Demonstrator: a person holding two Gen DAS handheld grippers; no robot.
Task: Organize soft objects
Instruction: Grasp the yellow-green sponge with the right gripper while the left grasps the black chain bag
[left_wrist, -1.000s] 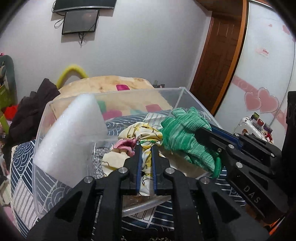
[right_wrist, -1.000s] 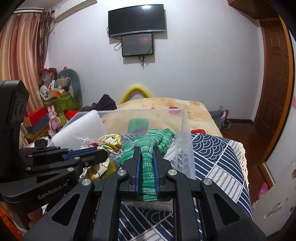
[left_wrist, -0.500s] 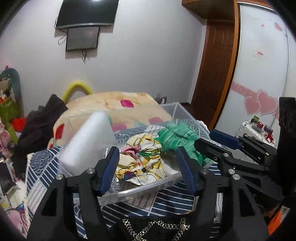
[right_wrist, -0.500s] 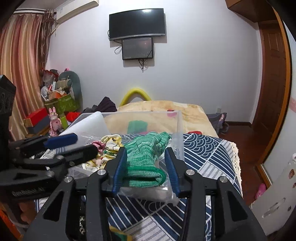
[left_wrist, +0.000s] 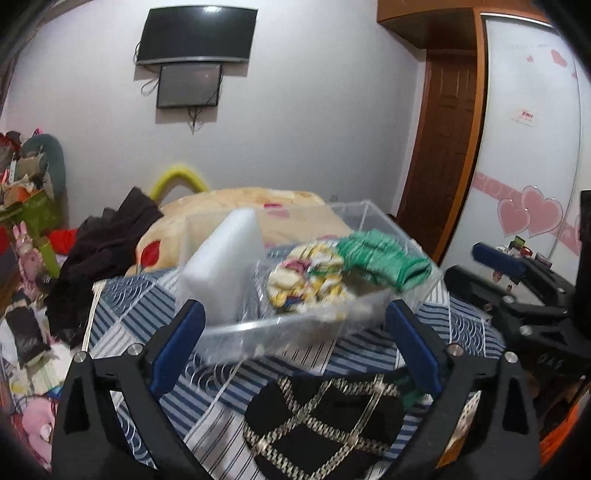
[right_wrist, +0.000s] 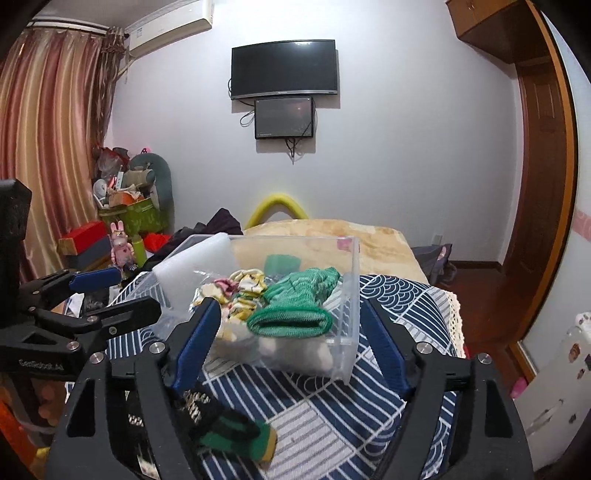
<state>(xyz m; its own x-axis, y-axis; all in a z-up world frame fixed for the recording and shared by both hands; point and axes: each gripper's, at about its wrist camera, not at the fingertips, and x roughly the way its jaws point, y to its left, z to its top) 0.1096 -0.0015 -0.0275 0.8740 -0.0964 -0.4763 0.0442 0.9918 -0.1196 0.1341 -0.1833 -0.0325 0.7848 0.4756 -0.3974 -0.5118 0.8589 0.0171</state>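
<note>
A clear plastic bin (left_wrist: 236, 332) (right_wrist: 351, 332) sits on the blue patterned bed cover. In it lie a green knit cloth (left_wrist: 384, 258) (right_wrist: 295, 299), a yellow floral cloth (left_wrist: 310, 277) (right_wrist: 243, 288) and a white foam block (left_wrist: 221, 266) (right_wrist: 192, 269). My left gripper (left_wrist: 295, 339) is open and empty, in front of the bin. My right gripper (right_wrist: 291, 339) is open and empty, just before the green cloth. A black cloth with a gold lattice pattern (left_wrist: 325, 421) lies below the left gripper. A black and green sock (right_wrist: 236, 435) lies near the right gripper.
A beige quilt (right_wrist: 325, 232) covers the bed behind the bin. Dark clothes (left_wrist: 107, 240) lie to the left. Boxes and toys (right_wrist: 122, 218) are stacked at the far left by the curtain. A wooden door (right_wrist: 539, 177) stands at the right.
Both grippers opened, letting go of the yellow floral cloth and the green cloth in the bin, then drew back from the bin.
</note>
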